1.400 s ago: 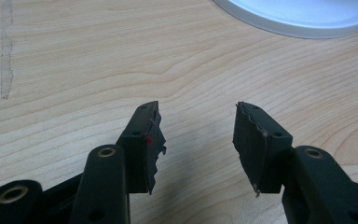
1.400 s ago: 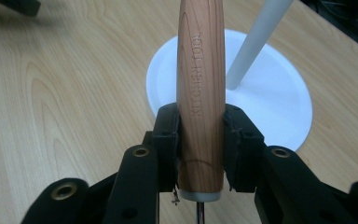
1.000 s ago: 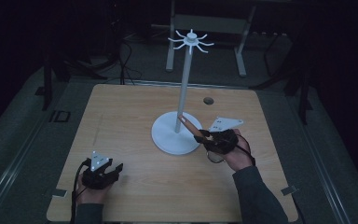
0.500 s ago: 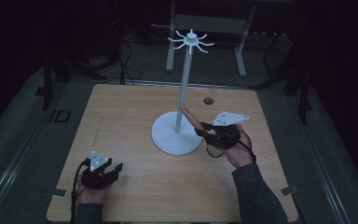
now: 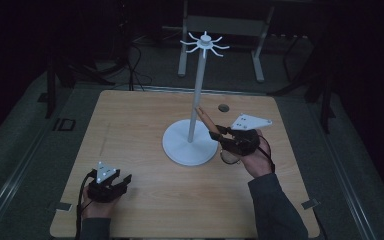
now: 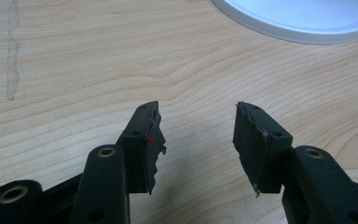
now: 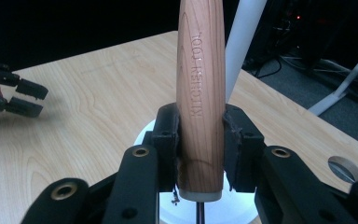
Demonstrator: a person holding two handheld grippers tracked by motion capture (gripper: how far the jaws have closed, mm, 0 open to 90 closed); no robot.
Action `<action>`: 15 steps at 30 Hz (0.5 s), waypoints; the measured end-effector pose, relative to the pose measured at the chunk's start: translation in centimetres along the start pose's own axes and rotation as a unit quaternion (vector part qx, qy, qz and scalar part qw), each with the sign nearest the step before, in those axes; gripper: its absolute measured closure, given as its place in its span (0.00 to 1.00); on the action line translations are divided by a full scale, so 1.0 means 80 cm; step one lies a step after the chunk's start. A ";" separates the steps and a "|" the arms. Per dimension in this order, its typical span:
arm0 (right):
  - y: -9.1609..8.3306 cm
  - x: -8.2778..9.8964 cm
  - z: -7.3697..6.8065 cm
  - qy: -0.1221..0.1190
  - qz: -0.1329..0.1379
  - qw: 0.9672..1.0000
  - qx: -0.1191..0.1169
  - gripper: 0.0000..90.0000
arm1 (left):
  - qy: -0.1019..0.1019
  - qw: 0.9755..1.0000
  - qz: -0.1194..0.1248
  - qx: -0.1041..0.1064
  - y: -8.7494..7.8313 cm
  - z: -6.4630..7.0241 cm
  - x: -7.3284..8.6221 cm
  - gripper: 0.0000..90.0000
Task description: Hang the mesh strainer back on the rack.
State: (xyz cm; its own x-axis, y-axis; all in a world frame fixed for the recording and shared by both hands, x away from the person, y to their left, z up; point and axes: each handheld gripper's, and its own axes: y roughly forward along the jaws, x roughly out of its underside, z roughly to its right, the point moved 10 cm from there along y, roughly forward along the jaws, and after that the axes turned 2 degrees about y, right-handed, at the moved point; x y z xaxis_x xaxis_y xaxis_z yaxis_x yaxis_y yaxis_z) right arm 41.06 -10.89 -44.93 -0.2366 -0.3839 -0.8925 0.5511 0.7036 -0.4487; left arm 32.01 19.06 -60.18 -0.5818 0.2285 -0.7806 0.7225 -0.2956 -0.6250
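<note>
Sitting at the near left of the wooden table (image 5: 130, 125), the left gripper (image 5: 111, 184) has its jaws spread apart with nothing between them, just bare wood under it. Mid-table there's a white stand (image 5: 191, 145) with a tall pole and hooks up top. Right beside its base, the right gripper (image 7: 199, 140) is clamped on a wooden handle (image 7: 200, 93) stamped "KITCHEN TOOL", tilted toward the pole.

From high above my near table (image 5: 145, 110) edge, one camera looks forward and down. My gripper cameras sit close, peering along their jaws; all share the white stand base (image 5: 180, 150) (image 6: 303, 18) (image 7: 144, 135).
</note>
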 end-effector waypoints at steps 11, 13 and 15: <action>-0.006 -0.012 0.004 0.010 0.021 1.000 0.002 0.77 | -0.002 1.000 0.001 -0.001 0.000 0.000 0.000 0.57; -0.008 -0.014 0.006 0.018 0.028 0.999 0.002 0.77 | -0.002 1.000 0.001 -0.001 0.000 0.000 -0.001 0.57; -0.009 -0.016 0.007 0.018 0.030 0.999 0.003 0.77 | -0.002 1.000 0.001 -0.001 0.000 0.000 -0.001 0.57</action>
State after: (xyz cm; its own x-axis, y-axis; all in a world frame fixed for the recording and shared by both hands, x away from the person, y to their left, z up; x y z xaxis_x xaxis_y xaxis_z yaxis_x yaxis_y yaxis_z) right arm 41.38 -11.26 -43.46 -0.2308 -0.3193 -0.9191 0.5701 0.7212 -0.3936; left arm 32.06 19.06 -60.15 -0.5823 0.2241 -0.7815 0.7238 -0.2949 -0.6238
